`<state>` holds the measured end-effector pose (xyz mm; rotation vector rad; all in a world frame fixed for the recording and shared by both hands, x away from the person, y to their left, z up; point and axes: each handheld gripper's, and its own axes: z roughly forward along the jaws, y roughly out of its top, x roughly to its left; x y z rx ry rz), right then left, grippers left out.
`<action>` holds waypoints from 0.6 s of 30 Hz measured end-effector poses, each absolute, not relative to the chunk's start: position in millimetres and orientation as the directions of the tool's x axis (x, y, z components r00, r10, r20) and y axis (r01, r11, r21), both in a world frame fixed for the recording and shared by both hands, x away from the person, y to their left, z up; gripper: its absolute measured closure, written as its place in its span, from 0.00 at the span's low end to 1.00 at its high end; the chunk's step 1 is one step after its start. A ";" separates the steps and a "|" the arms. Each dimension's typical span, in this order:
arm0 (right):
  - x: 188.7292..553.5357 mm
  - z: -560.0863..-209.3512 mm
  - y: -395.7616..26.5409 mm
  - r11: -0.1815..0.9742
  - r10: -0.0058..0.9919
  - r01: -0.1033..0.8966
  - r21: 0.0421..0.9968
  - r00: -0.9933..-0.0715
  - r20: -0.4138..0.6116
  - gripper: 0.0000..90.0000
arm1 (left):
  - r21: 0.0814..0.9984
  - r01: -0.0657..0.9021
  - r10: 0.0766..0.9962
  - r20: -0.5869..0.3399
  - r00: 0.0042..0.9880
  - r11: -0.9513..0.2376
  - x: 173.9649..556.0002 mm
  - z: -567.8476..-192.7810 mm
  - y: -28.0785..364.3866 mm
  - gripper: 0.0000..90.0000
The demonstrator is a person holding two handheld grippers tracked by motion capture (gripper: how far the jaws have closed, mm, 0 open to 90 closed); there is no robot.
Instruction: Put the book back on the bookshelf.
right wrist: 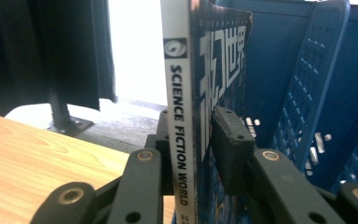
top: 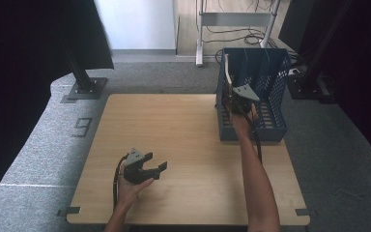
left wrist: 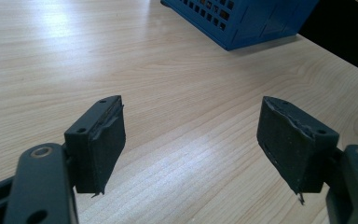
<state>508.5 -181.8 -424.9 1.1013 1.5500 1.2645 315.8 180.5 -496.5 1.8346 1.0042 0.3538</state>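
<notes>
Right gripper (right wrist: 205, 140) pinches the Science Fiction World magazine (right wrist: 186, 93) upright, upper right of the high view, inside the blue rack (top: 270, 77). Looks nearly slotted; release left. Left gripper (left wrist: 191, 144) spread, idle over the table (left wrist: 121, 56) lower left

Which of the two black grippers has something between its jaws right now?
The right gripper, up at the blue plastic file rack: its jaws stand around an upright magazine with a white spine. The left gripper hovers open over the bare wooden table.
</notes>
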 end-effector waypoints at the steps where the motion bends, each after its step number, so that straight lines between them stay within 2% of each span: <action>1: 509.8 -425.1 -181.1 0.110 0.960 0.122 0.986 -0.271 -0.074 0.81 | 0.858 0.481 0.766 -0.183 0.616 -0.182 315.8 -496.9 179.9 0.26; 6: 516.2 -425.1 -180.3 0.104 0.962 0.118 0.988 -0.266 -0.069 0.79 | 0.858 0.481 0.767 -0.181 0.615 -0.182 316.4 -496.8 181.4 0.26; 18: 505.2 -424.7 -180.5 0.078 0.954 0.128 0.989 -0.298 -0.037 0.56 | 0.867 0.465 0.772 -0.168 0.613 -0.180 313.9 -495.1 180.9 0.26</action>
